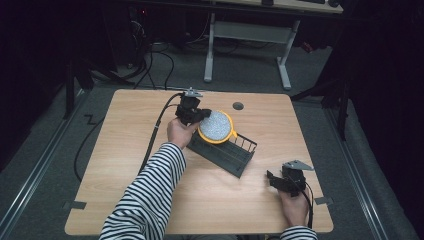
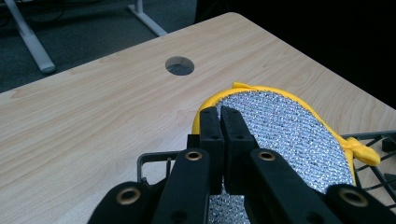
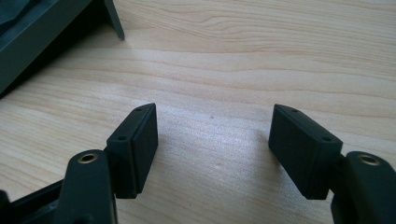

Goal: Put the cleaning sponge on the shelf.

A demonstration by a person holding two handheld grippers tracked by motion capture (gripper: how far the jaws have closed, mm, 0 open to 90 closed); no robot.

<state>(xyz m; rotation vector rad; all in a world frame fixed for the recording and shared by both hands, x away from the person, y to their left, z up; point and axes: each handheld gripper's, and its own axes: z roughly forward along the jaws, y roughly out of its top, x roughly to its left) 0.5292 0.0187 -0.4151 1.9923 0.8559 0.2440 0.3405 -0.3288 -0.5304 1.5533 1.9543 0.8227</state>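
Taking the dark wire rack (image 1: 225, 152) in the middle of the wooden table (image 1: 125, 150) as the landmark, the right gripper (image 1: 280, 181) comes first, nearest the person: it rests on the table well apart from the rack, on the near right side of it, held by the right hand (image 1: 294, 209). In the right gripper view its two black pads (image 3: 140, 140) stand wide apart over bare wood with nothing between them, and a corner of the rack shows at the upper left.

Farther in, the striped sleeve (image 1: 150, 195) runs up to the left hand (image 1: 180, 132), which sits just beside the rack's far left end. The left gripper (image 1: 197, 116) is pinched tight on the edge of a round scrubbing pad (image 1: 215, 126), silver and glittery with a yellow rim. In the left gripper view the pads (image 2: 211, 123) are pressed together over the pad's (image 2: 289, 135) yellow rim, the silver face spreading away to the right.

The scrubbing pad is at the rack's far end, partly above the upright wires there; whether it touches the rack I cannot tell.

Beyond the rack and the pad, a round cable hole (image 1: 238, 106) lies in the tabletop near the far edge
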